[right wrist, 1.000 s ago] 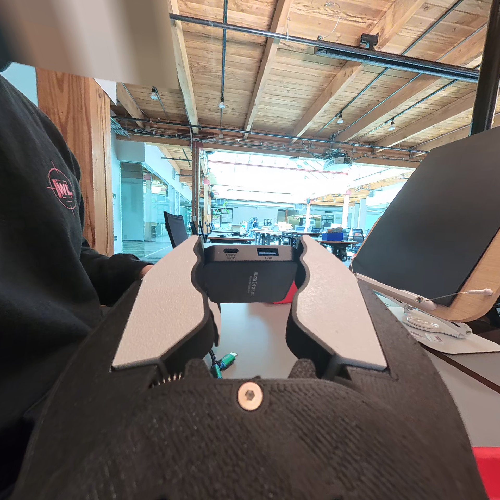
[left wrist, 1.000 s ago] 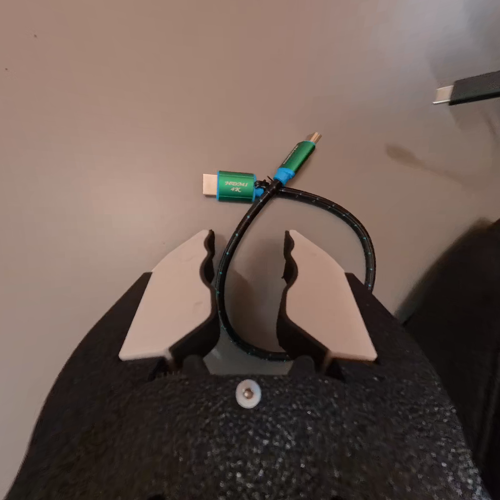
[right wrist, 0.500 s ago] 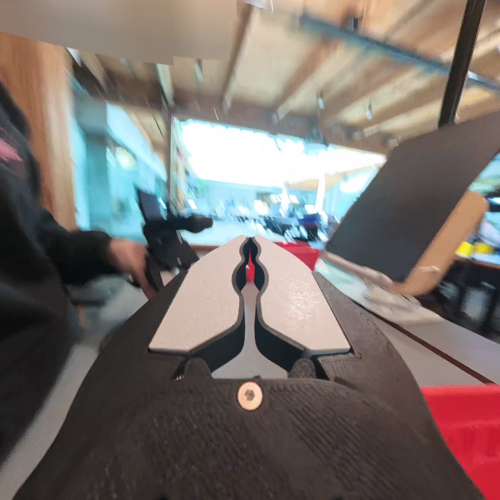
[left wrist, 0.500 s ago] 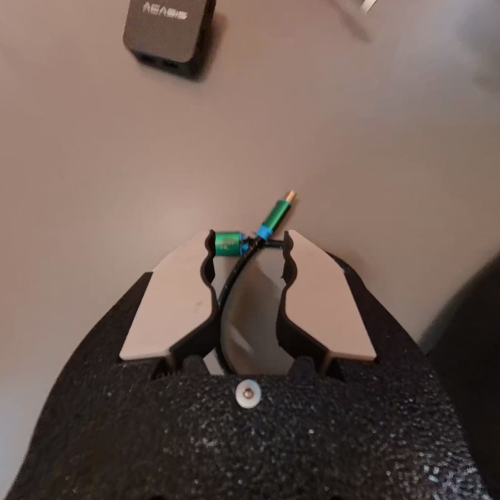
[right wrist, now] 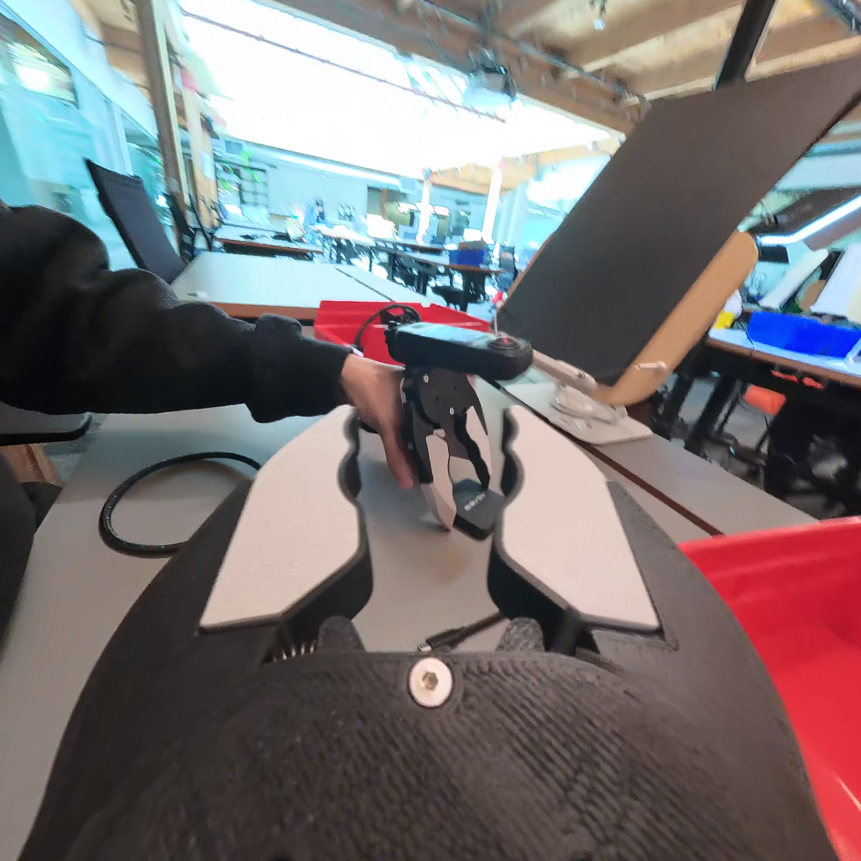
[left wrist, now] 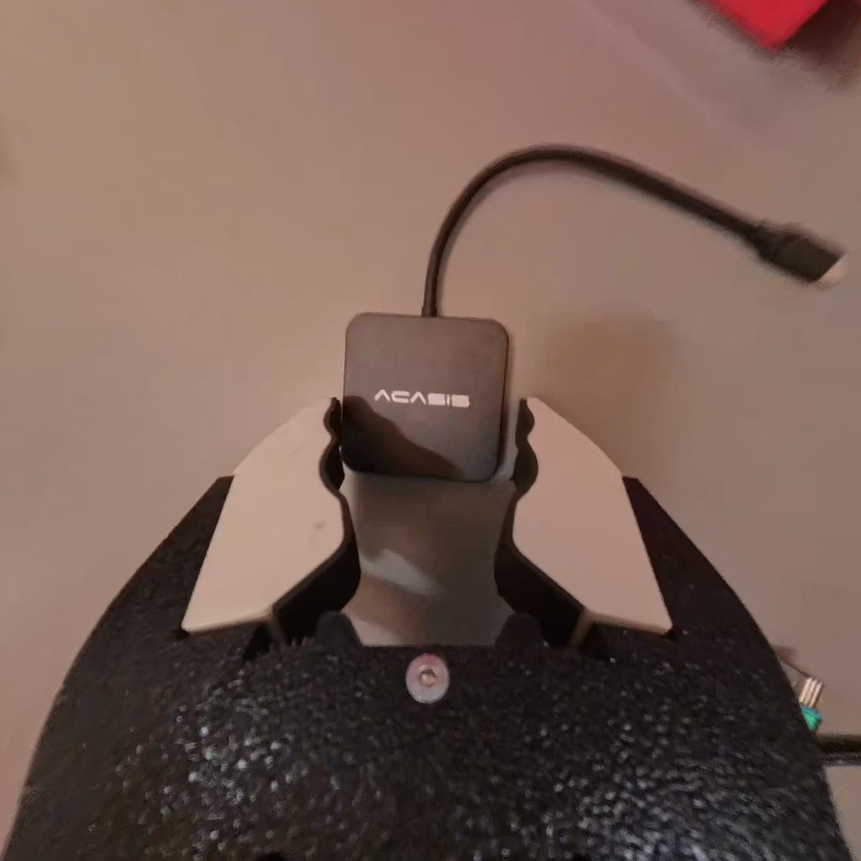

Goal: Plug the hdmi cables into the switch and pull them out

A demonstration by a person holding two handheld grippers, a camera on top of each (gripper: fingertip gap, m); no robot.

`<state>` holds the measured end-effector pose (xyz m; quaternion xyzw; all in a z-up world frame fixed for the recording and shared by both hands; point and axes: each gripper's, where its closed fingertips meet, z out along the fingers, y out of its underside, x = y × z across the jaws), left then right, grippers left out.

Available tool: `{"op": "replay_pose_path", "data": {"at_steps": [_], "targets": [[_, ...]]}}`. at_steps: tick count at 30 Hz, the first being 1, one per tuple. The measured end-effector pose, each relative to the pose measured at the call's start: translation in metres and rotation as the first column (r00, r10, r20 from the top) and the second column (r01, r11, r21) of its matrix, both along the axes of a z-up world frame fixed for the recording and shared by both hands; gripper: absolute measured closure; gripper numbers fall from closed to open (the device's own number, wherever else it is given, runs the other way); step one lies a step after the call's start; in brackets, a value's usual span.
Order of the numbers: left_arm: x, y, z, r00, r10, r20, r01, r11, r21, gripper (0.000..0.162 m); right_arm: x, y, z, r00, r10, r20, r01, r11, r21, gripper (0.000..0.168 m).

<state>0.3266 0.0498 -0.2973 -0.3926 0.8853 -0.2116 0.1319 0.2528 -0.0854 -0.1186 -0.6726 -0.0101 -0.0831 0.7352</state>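
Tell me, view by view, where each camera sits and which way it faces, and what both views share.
Left wrist view: on the left gripper, looking steeply down at the grey table; its open fingers flank the black switch.
Right wrist view: on the right gripper, held low, looking across the table; its fingers are open, with a sleeve and hand beyond.
Shared: the switch and the left gripper.

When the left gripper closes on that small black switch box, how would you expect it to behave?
The switch looks rigid and flat, so probably stable. Its glossy top suggests slippery sides. Its attached cable curves freely and would likely drag behind.
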Motion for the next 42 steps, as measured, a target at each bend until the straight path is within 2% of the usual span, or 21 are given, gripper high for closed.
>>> {"op": "replay_pose_path", "data": {"at_steps": [2,6,9,11,15,18,22,24,30,35,37,38,39,40,41,42], "targets": [[0.0,-0.005,-0.004,1.0,-0.008,-0.006,0.007,0.996,-0.092,0.092,0.006,0.0,-0.001,1.0,-0.03,-0.002,0.03,1.0,-0.002,0.101],[-0.004,-0.006,-0.003,0.992,-0.043,0.119,0.064,0.981,-0.183,0.094,0.009,0.008,-0.006,0.998,-0.034,-0.06,0.034,0.999,0.007,0.09],[-0.021,-0.007,0.0,0.975,-0.113,0.193,0.147,0.975,-0.168,0.095,0.006,0.019,-0.016,0.999,-0.024,-0.045,0.022,0.999,-0.04,0.087],[-0.037,-0.007,0.007,0.97,-0.149,0.192,0.182,0.97,-0.164,0.096,0.002,0.025,-0.024,1.0,-0.022,-0.021,0.02,0.996,-0.086,0.086],[-0.072,-0.03,0.054,0.945,-0.226,0.238,0.3,0.888,-0.348,0.096,-0.008,0.034,-0.028,0.999,0.031,-0.025,-0.034,0.993,-0.11,0.086],[-0.098,-0.039,0.076,0.922,-0.333,0.197,0.383,0.856,-0.348,0.095,-0.013,0.04,-0.025,0.998,0.047,-0.033,-0.05,0.994,-0.097,0.086],[-0.112,-0.051,0.108,0.908,-0.364,0.208,0.419,0.813,-0.404,0.096,-0.033,0.047,-0.032,0.979,0.168,-0.116,-0.182,0.976,-0.121,0.077],[-0.117,-0.057,0.12,0.892,-0.385,0.237,0.451,0.8,-0.397,0.096,-0.037,0.053,-0.033,0.977,0.177,-0.117,-0.193,0.971,-0.142,0.075],[-0.123,-0.072,0.147,0.843,-0.414,0.343,0.525,0.769,-0.365,0.096,-0.052,0.06,-0.031,0.966,0.238,-0.103,-0.252,0.956,-0.151,0.079],[-0.129,-0.079,0.16,0.811,-0.41,0.418,0.566,0.733,-0.377,0.096,-0.051,0.059,-0.023,0.956,0.264,-0.13,-0.275,0.959,-0.075,0.1],[-0.128,-0.079,0.163,0.818,-0.393,0.421,0.556,0.728,-0.401,0.097,-0.051,0.06,-0.024,0.951,0.284,-0.125,-0.294,0.953,-0.073,0.102],[-0.116,-0.071,0.168,0.844,-0.299,0.444,0.49,0.766,-0.416,0.162,-0.061,0.061,-0.029,0.94,0.326,-0.101,-0.335,0.938,-0.091,0.095],[-0.11,-0.067,0.183,0.853,-0.21,0.478,0.463,0.726,-0.508,0.162,-0.068,0.062,-0.037,0.936,0.346,-0.068,-0.352,0.924,-0.147,0.105],[-0.113,-0.067,0.198,0.859,-0.182,0.478,0.479,0.614,-0.627,0.162,-0.062,0.068,-0.043,0.958,0.287,-0.02,-0.285,0.937,-0.201,0.105],[-0.112,-0.063,0.203,0.881,-0.155,0.448,0.449,0.574,-0.685,0.162,-0.056,0.073,-0.04,0.975,0.223,0.02,-0.215,0.956,-0.2,0.105],[-0.109,-0.058,0.191,0.894,-0.167,0.415,0.421,0.627,-0.655,0.162,-0.062,0.074,-0.034,0.965,0.261,0.013,-0.256,0.953,-0.163,0.105]]}}
